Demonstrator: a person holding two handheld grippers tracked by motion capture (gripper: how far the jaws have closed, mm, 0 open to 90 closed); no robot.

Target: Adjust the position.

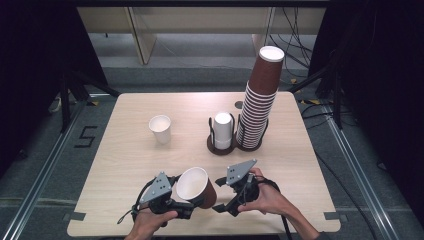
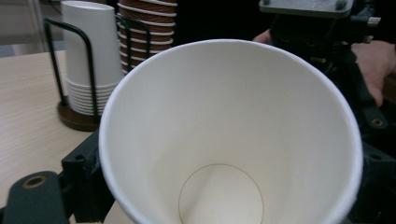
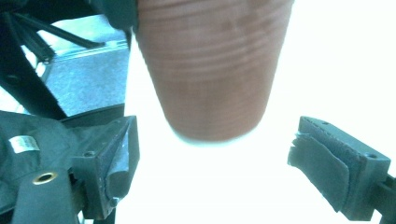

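Standing on the far right part of the wooden table (image 1: 125, 165), the tall stack of brown paper cups (image 1: 259, 105) leans a little and rises above all other things. Just beside it, on its left, a short stack of white cups (image 1: 223, 130) sits inside a black wire holder (image 1: 214, 141). 1 single white cup (image 1: 160, 128) stands upright, well apart to the left. Near the front edge, the left gripper (image 1: 187, 199) pinches a brown paper cup (image 1: 197, 187) by its wall; the cup is tilted, with its white inside facing the camera. The right gripper (image 1: 221, 196) is just beside this cup, its jaws spread apart and not touching the cup's brown base (image 3: 210, 70).
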